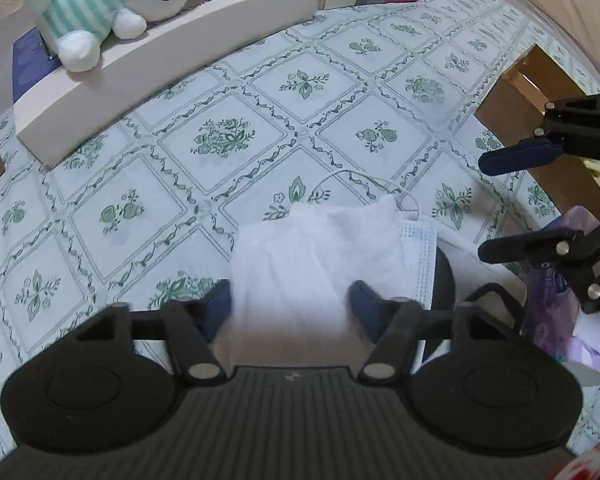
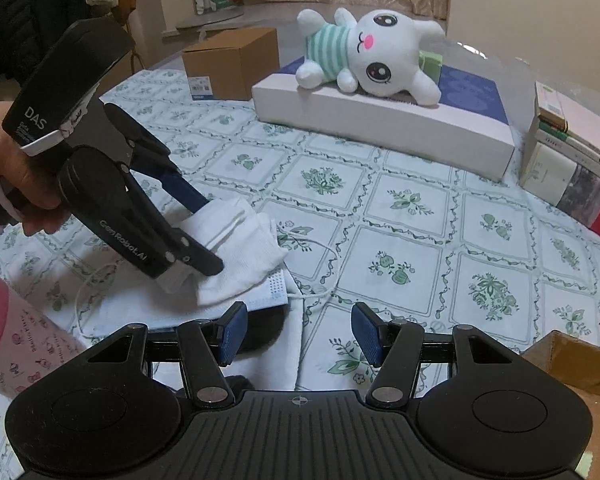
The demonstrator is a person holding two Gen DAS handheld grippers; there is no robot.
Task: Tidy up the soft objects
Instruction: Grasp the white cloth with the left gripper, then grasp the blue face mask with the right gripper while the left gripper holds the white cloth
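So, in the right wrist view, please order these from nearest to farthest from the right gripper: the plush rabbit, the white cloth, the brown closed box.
From the right gripper:
1. White cloth, just ahead, to the left, between the left gripper's fingers.
2. Plush rabbit, far ahead, lying on the white flat box.
3. Brown closed box, farthest, back left.

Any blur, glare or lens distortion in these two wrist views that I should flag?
Left wrist view: strong fisheye bend, the white box edge curves; the left gripper fingertips and the near end of the white cloth are smeared. Right wrist view: mostly sharp, the plush toy is crisp; tablecloth lines bow towards the edges; soft, even light, only a small glare streak at upper right.
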